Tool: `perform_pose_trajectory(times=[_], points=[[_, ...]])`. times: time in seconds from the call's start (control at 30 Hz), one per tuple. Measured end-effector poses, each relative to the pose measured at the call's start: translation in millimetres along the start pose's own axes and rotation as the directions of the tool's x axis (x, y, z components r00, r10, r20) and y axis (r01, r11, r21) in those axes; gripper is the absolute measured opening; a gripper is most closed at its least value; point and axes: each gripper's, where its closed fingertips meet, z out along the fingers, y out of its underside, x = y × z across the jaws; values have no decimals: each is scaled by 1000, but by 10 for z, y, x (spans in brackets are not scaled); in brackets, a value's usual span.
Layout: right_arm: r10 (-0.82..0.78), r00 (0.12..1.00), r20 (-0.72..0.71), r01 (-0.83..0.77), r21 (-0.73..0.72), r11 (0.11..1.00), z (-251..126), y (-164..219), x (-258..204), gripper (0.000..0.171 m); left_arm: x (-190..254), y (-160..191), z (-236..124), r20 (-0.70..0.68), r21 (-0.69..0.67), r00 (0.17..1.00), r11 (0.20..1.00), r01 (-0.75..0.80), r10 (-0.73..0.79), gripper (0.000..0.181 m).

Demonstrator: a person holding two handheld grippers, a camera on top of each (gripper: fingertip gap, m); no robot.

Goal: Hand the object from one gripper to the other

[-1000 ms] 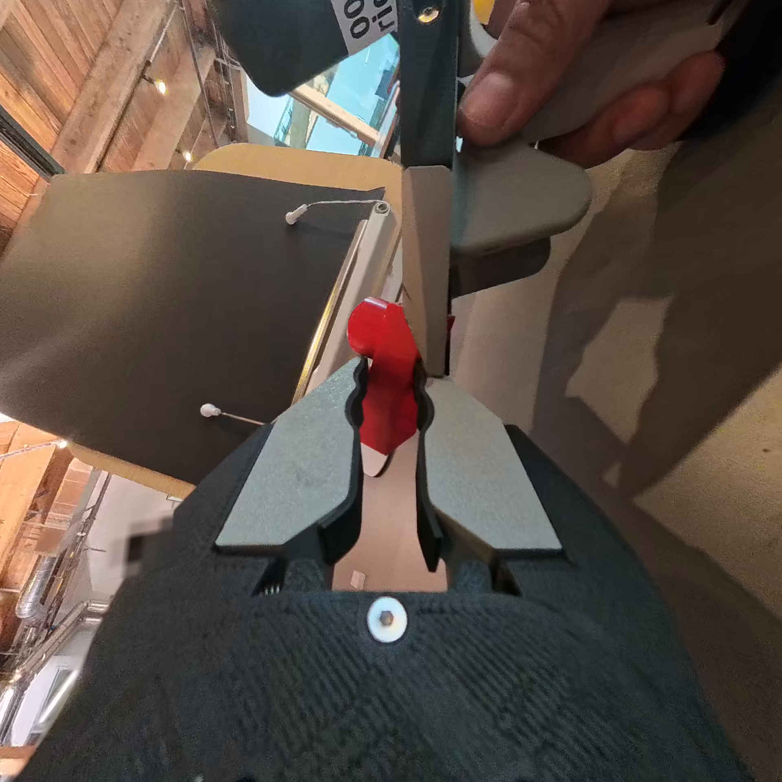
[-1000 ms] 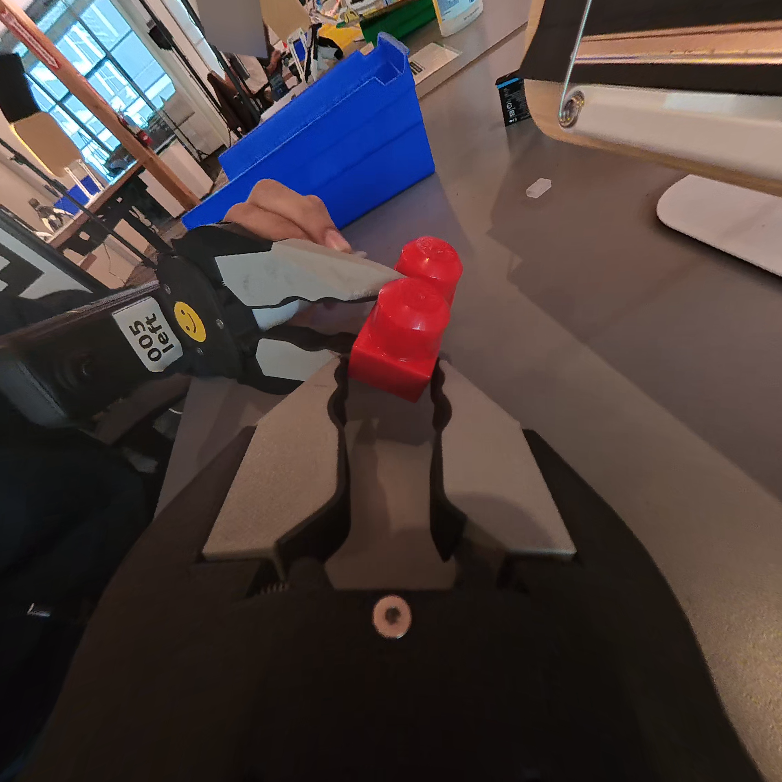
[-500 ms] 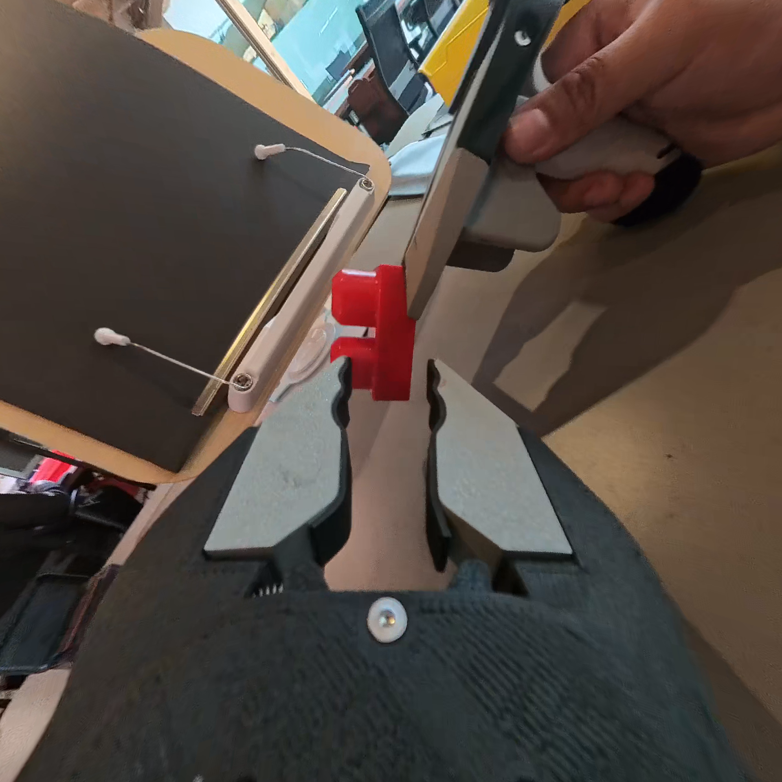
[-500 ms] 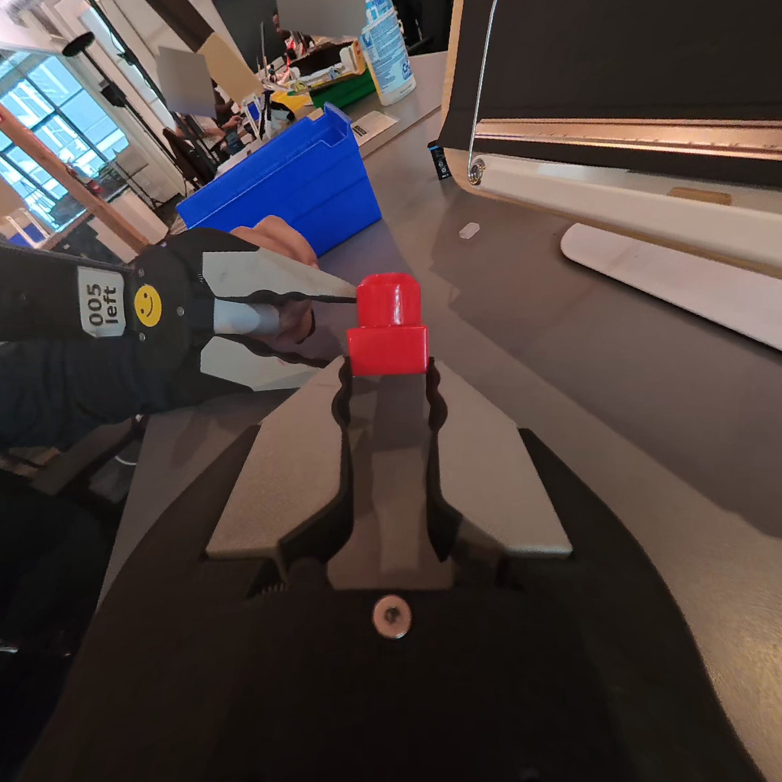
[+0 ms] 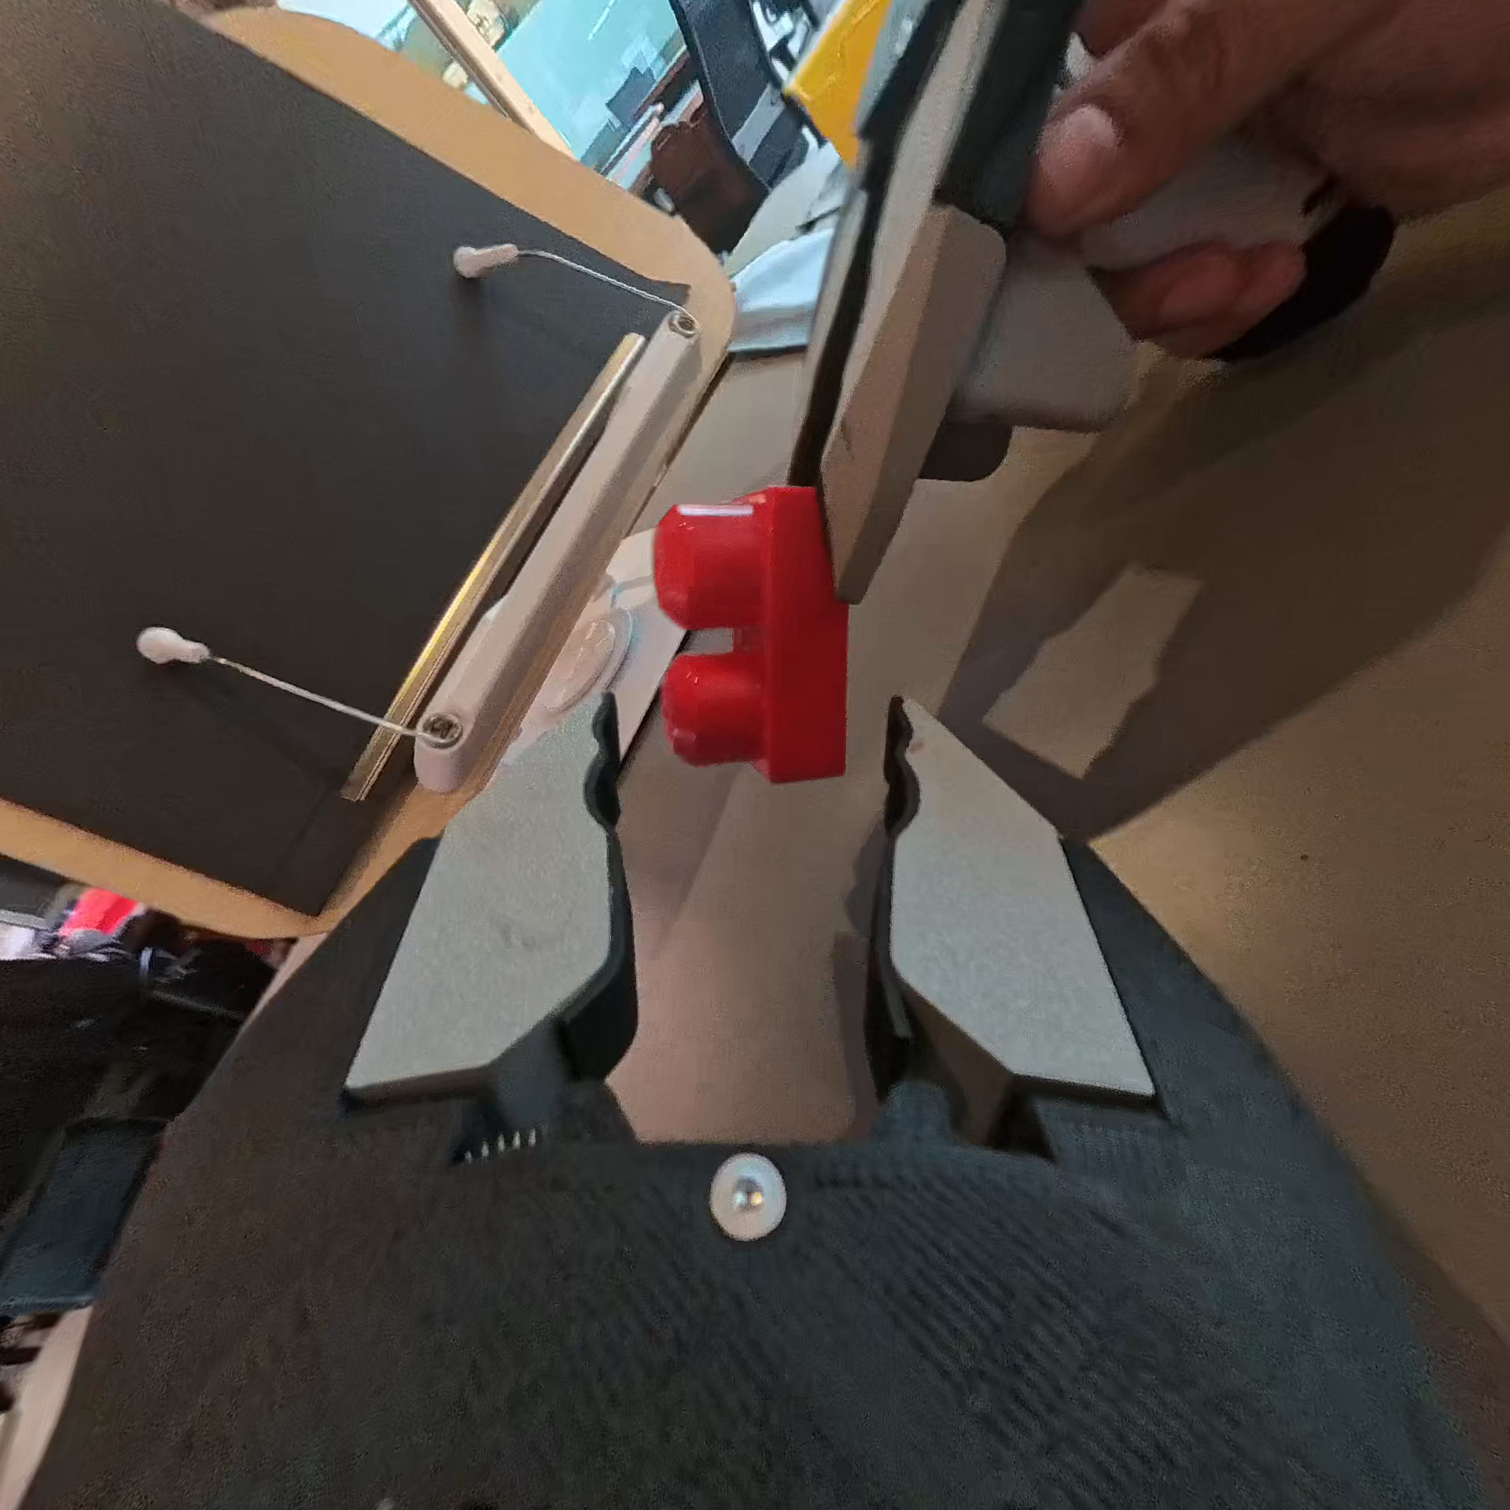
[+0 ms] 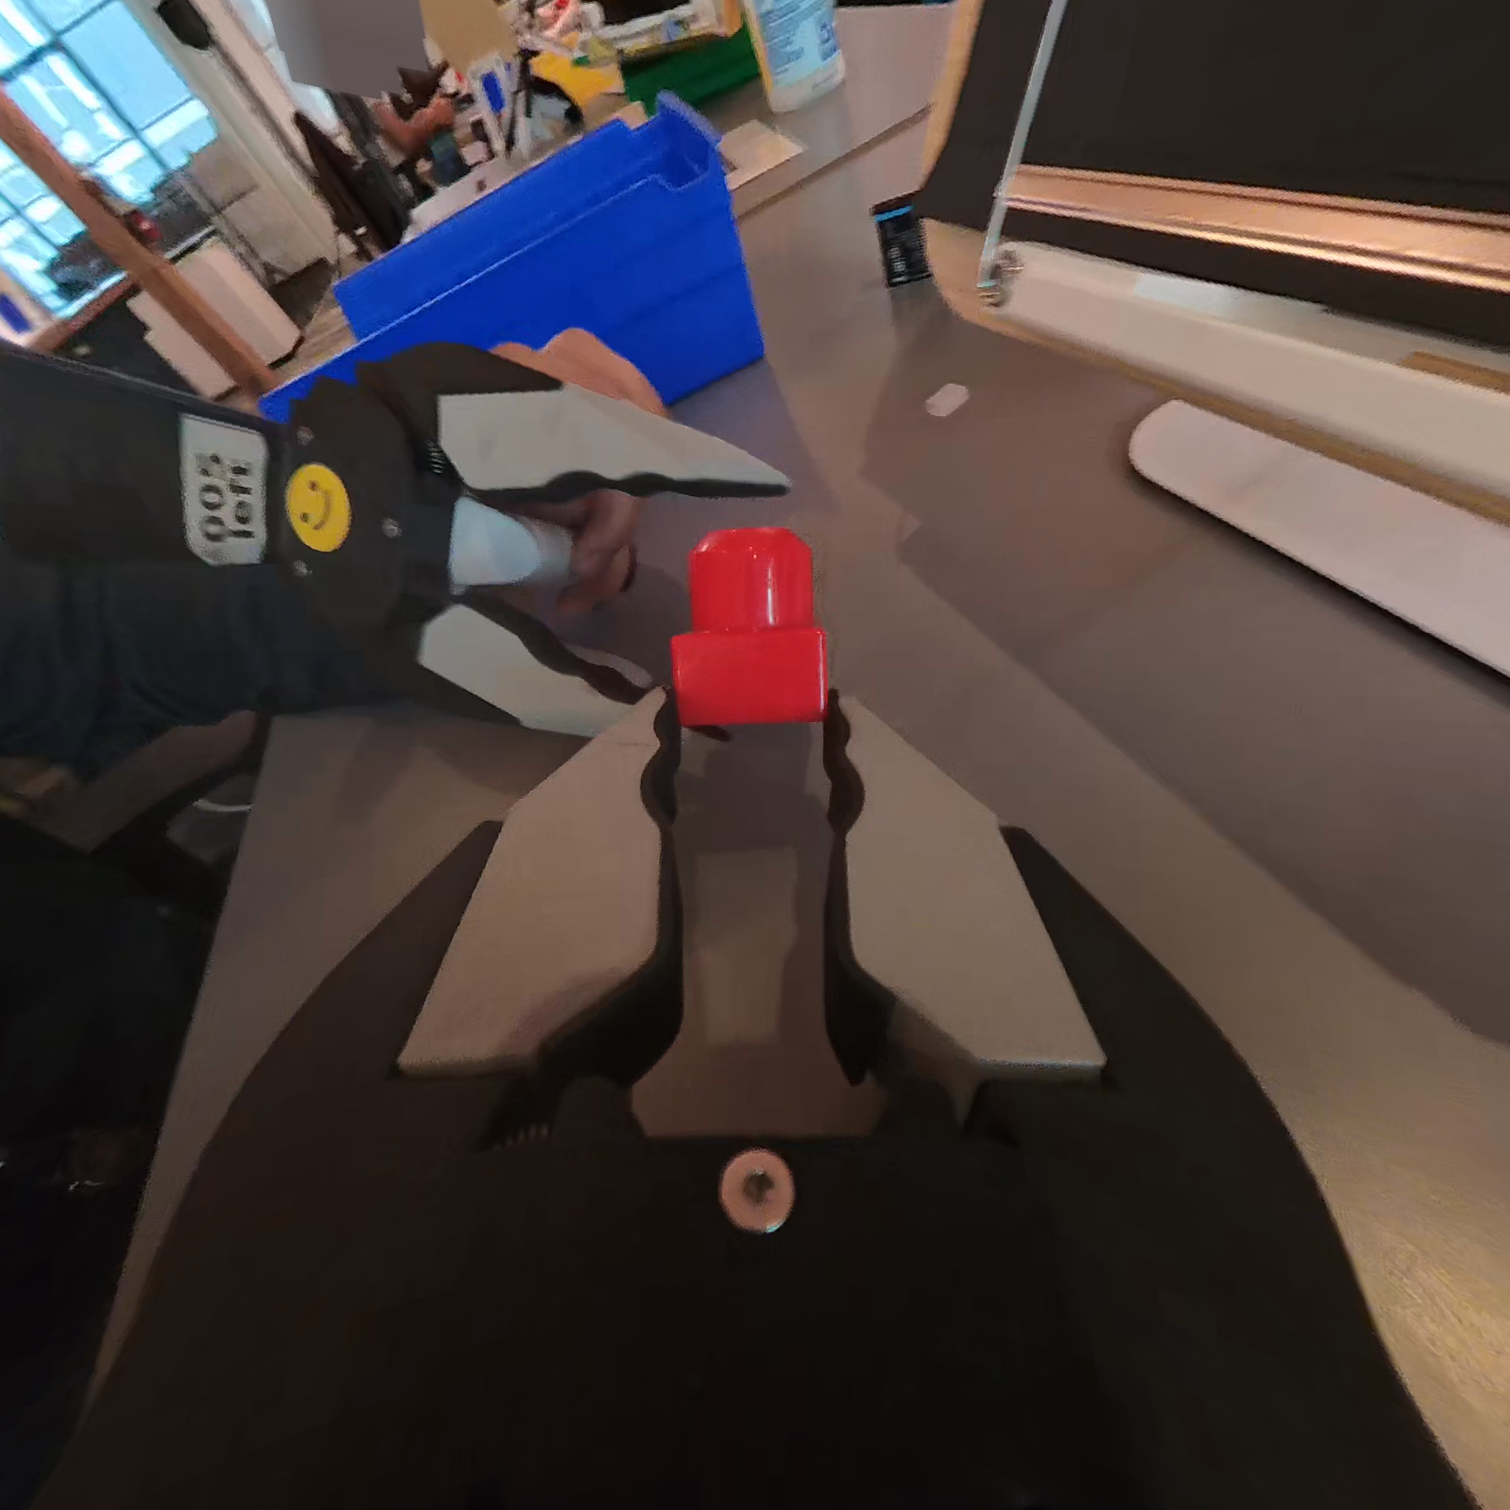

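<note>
A red two-stud brick (image 5: 760, 637) is clamped at the tips of my right gripper (image 6: 748, 707), studs pointing away from it; it also shows in the right wrist view (image 6: 748, 629). In the left wrist view a finger (image 5: 891, 392) of the right gripper comes down from the top and presses on the brick's flat side. My left gripper (image 5: 752, 727) is open, its tips just short of the brick and not touching it. In the right wrist view its spread fingers (image 6: 588, 441) sit to the left of the brick. Both are held above the grey table (image 6: 1062, 654).
A black board with a wooden rim (image 5: 245, 408) stands close on the left gripper's left, also at the right wrist view's top right (image 6: 1266, 122). A blue bin (image 6: 572, 270), a white bottle (image 6: 792, 49) and a small dark box (image 6: 899, 241) stand farther back. Less than 4 cm separates the two grippers' tips.
My left gripper has opened, let go of the red brick and drawn back a little. The right gripper stays shut on the brick, which now hangs from it alone.
</note>
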Motion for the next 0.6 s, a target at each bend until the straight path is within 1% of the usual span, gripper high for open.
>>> perform_pose_trajectory(times=[0.07,0.13,0.23,0.27,0.33,0.37,0.47,0.53,0.6], points=[[-14,998,64,15,-12,1000,69,6,-136,31,55,15,22,5,-12,999,999,-52,52,60],[-37,995,95,42,-48,998,156,61,-227,31,33,-15,9,37,-2,995,995,-98,98,47],[-72,996,58,75,-58,995,216,84,-209,31,-4,46,13,32,-46,991,991,-127,128,46],[-76,996,54,79,-50,996,215,68,-206,31,-33,42,11,43,-49,991,991,-122,124,46],[-72,996,58,74,-30,997,193,38,-201,28,-176,4,-21,107,-36,989,995,-95,98,46],[-63,996,60,65,-18,998,181,22,-194,30,-253,-13,-49,133,-21,989,997,-69,71,46],[-38,998,58,37,21,999,152,-29,-162,30,-397,7,-103,162,8,987,1000,4,-5,46],[-34,998,47,33,34,999,145,-49,-143,31,-439,51,-94,178,-1,984,1000,14,-14,46],[-52,999,15,52,44,998,132,-68,-115,34,-422,94,-70,184,-22,983,1000,-7,11,46]])
